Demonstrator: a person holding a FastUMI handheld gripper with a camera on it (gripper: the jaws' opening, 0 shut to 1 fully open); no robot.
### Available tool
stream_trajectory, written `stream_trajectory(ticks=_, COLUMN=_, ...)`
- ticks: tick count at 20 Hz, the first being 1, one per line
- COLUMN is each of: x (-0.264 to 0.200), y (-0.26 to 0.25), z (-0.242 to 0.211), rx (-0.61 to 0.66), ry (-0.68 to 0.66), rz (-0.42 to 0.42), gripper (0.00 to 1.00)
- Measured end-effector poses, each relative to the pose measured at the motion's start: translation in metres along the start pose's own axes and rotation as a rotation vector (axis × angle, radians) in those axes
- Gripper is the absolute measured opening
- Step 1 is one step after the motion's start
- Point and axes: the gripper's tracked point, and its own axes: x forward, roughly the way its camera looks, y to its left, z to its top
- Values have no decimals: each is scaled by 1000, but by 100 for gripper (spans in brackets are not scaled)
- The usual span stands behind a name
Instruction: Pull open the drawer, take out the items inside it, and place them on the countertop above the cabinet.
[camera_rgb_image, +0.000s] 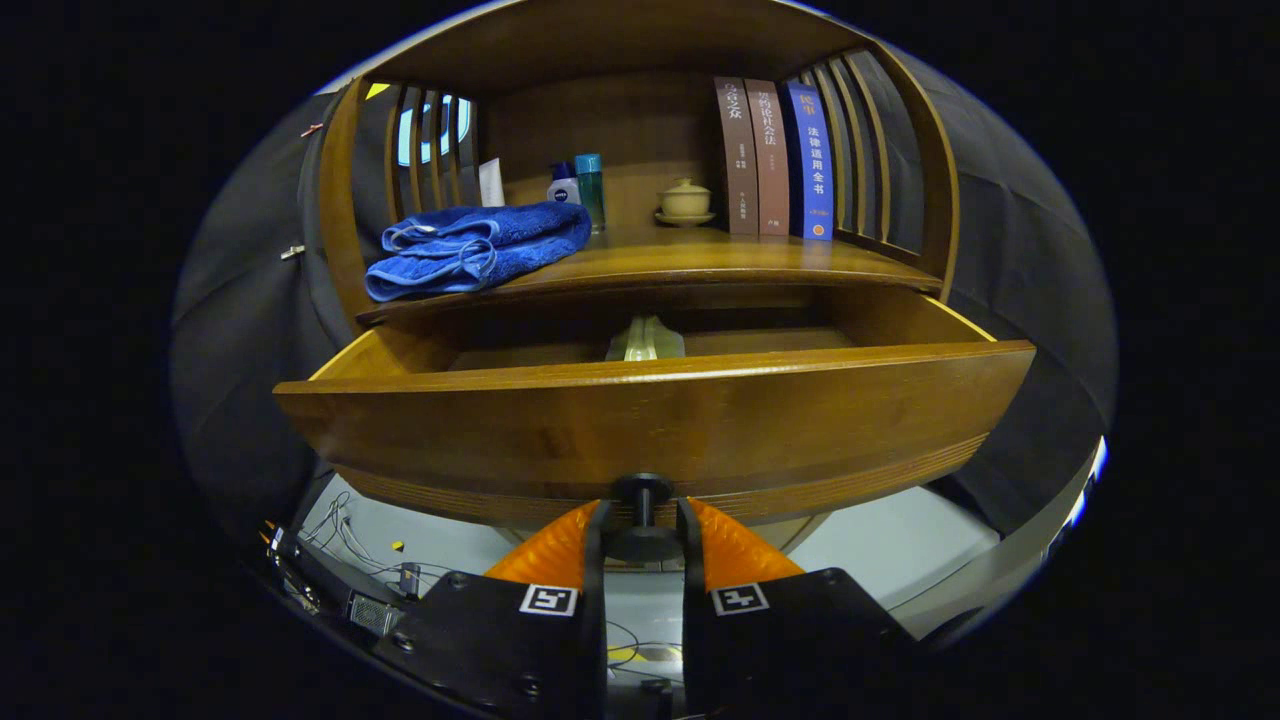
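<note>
At the bottom centre of the frame the gripper (643, 520) is closed around the dark knob (643, 492) of the drawer (650, 420), which is pulled well open, so opening looks done, while a pale item (645, 340) inside, mid-frame, remains to be lifted onto the countertop (700, 262) above.

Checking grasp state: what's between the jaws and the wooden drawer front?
In the gripper view, only the dark round drawer knob lies there; the jaws of the gripper are closed on its sides, just ahead of the brown wooden drawer front.
</note>
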Motion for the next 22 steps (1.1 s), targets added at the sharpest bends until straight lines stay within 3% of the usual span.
stream_trajectory(ticks=12, x=-58, y=-1, z=-38, rx=19, ry=63, rz=-8, gripper=34)
stream_trajectory(ticks=22, x=-68, y=0, z=-61, rx=22, ry=106, rz=-5, gripper=34)
